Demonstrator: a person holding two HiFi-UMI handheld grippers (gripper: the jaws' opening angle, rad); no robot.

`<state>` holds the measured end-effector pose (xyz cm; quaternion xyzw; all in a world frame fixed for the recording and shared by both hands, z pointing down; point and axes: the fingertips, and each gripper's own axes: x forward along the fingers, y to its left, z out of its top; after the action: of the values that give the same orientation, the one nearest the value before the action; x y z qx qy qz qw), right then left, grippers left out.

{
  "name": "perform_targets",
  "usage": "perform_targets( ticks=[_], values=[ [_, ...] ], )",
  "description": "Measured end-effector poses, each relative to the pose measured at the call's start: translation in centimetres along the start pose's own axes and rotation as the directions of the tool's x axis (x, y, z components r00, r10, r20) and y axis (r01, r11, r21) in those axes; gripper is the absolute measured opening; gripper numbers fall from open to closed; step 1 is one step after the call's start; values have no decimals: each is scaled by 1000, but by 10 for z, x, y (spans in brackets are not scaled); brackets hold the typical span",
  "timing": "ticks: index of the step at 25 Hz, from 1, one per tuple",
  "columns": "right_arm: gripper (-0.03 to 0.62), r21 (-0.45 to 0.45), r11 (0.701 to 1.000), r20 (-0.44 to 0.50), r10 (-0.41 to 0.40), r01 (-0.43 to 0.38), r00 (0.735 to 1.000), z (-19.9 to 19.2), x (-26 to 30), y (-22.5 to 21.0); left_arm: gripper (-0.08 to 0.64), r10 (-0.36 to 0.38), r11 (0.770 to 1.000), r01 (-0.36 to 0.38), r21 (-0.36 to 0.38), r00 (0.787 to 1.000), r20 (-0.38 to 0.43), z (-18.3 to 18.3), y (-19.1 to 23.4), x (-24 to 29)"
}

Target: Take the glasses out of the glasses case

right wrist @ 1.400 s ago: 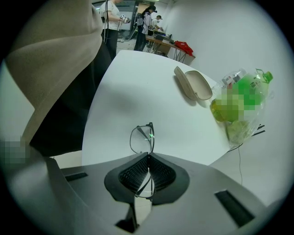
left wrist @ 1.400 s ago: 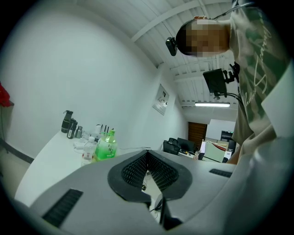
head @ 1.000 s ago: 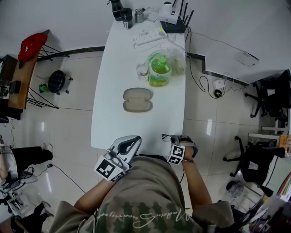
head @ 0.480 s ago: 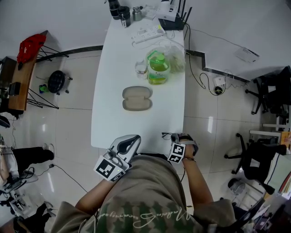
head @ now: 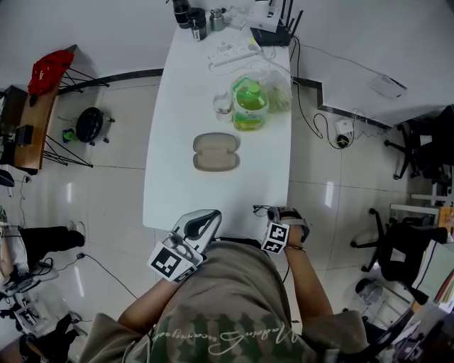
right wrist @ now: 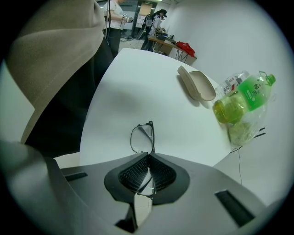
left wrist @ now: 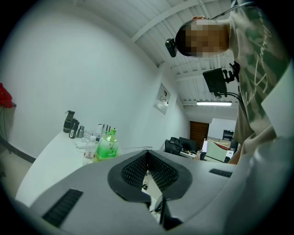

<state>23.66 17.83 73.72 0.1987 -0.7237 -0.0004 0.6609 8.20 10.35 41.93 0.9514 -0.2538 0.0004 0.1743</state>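
Note:
The beige glasses case [head: 216, 152] lies open in the middle of the white table [head: 170, 184]; in the right gripper view the case [right wrist: 197, 84] shows its two shells apart with nothing seen inside. Thin black-framed glasses [right wrist: 142, 137] stick out over the near table edge, and my right gripper [right wrist: 148, 158] is shut on them. From above, the glasses [head: 261, 210] sit just ahead of the right gripper [head: 275, 218]. My left gripper [head: 202, 223] hovers at the near table edge, apart from the case. Its jaws [left wrist: 148, 153] are shut on nothing.
A green drink bottle [head: 250, 105] in a clear bag and a small clear bottle [head: 223, 106] stand beyond the case. A power strip [head: 234, 51], a router [head: 273, 28] and dark flasks [head: 188, 18] crowd the far end. The person's torso is close behind both grippers.
Only the head view has shifted slightly. Both grippers, the glasses and the case stay where they were.

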Motion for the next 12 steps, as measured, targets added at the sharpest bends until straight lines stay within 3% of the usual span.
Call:
perform_targets(
  ticks=[12],
  values=[
    [20,49,999,30,10,-11,1000,-1,0,0,6,-16,1000,16,15,1000,-2,-1,-6,-2]
  ],
)
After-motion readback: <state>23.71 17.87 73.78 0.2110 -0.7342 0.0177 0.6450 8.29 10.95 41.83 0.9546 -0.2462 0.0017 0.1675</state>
